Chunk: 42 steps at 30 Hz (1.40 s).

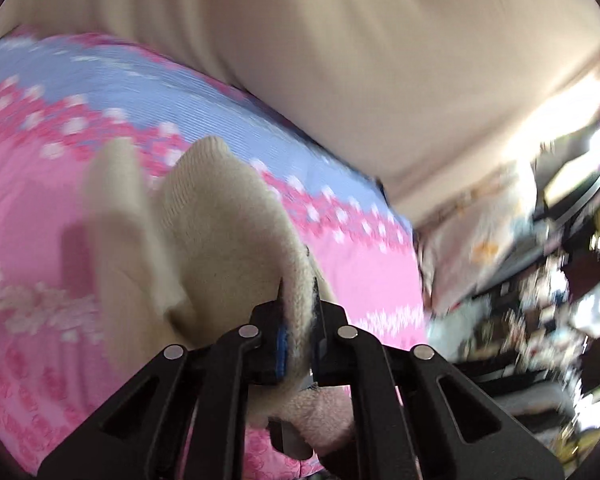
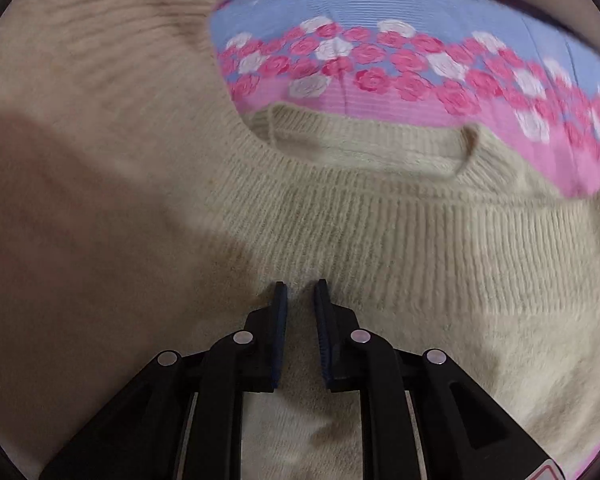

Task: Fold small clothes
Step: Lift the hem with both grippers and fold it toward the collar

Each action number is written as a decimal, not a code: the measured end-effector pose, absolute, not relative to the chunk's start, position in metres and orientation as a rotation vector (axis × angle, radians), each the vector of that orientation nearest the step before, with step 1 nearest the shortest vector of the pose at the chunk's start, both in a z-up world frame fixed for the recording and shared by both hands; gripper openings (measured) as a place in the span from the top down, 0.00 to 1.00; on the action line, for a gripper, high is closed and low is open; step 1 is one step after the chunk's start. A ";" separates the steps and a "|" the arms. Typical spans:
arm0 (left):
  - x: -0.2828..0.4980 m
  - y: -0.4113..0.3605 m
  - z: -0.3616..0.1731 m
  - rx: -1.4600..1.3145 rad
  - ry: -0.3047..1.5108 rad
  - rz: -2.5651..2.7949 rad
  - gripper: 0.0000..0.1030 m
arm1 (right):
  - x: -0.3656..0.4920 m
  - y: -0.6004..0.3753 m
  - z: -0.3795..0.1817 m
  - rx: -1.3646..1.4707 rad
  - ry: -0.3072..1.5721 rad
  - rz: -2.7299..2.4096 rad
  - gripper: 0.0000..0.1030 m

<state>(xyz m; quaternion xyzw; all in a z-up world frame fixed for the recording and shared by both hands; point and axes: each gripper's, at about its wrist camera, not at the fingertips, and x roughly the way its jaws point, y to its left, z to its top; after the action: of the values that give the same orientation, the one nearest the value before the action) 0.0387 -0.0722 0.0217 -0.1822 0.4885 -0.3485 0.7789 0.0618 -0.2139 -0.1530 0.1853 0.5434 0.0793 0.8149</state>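
A cream knitted sweater [image 2: 380, 240] lies on a pink and blue flowered bedsheet [image 2: 380, 52], its ribbed neck opening toward the far side. In the right wrist view my right gripper [image 2: 300, 286] sits low over the sweater's chest with its jaws a small gap apart, holding nothing that I can see. A raised part of the sweater [image 2: 100, 100] fills the left of that view, blurred. In the left wrist view my left gripper [image 1: 299, 285] is shut on a fold of the cream sweater [image 1: 220, 220] and holds it up above the sheet [image 1: 40, 200].
A beige surface [image 1: 340, 60] rises behind the bed in the left wrist view. Blurred clutter of household items [image 1: 540, 300] lies beyond the bed's right edge.
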 end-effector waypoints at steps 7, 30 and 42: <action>0.023 -0.176 -0.049 -0.210 1.273 -0.790 0.93 | -0.037 -0.348 -0.143 0.540 1.047 -0.072 0.80; 0.026 0.035 -0.040 -0.398 1.090 -0.330 0.21 | 0.036 -0.230 -0.138 0.501 1.174 0.323 0.83; 0.032 0.012 -0.053 -0.381 1.159 -0.421 0.18 | -0.080 -0.352 -0.150 0.626 1.107 -0.022 0.70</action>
<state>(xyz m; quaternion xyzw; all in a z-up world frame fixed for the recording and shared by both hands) 0.0325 0.0120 -0.0528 -0.1777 0.5403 -0.1963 0.7987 -0.0797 -0.3517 -0.1501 0.2923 0.5169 -0.0100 0.8045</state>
